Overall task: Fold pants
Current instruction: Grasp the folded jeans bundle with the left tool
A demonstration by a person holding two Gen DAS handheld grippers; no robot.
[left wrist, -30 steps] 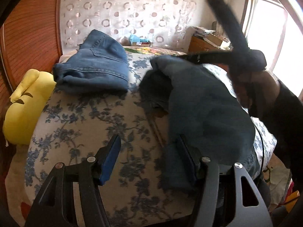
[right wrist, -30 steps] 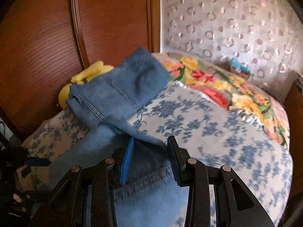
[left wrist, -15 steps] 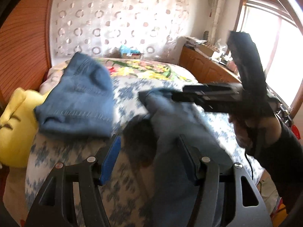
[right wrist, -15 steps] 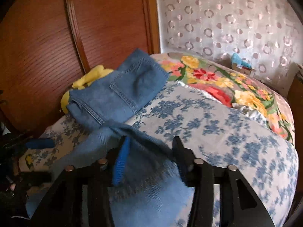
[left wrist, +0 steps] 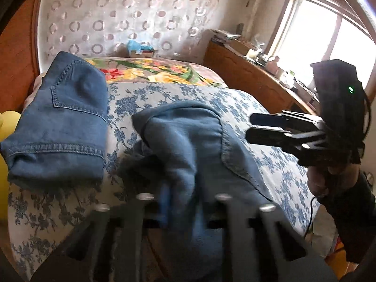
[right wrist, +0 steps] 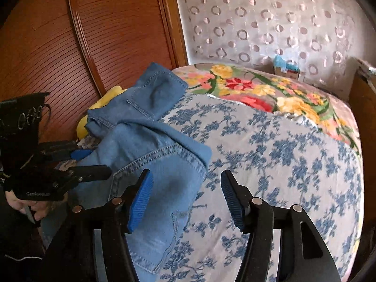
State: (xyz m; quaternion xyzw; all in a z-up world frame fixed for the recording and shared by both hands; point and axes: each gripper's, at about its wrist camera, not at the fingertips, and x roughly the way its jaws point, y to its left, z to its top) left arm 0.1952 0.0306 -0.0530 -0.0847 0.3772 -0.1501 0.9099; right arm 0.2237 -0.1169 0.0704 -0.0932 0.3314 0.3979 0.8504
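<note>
Your right gripper [right wrist: 186, 198] is wide open, holding nothing; the pants [right wrist: 150, 155] lie partly under its left finger, on the bed [right wrist: 293, 164]. Your left gripper [left wrist: 181, 202] is blurred in its own view. Denim sits between its fingers, and from the right wrist view a pad touches the cloth, but you cannot tell whether it is clamped.

Pants: a loose heap at the bed's near edge, one hemmed part doubled over, some cloth trailing off the edge. Not a tidy fold yet.

A second pair of jeans [left wrist: 58, 122] lies folded beside a yellow cushion [left wrist: 7, 127], just touching the heap in the right view.

Judgement: early to mid. Left to do: spread, align legs, fold, flatten.
</note>
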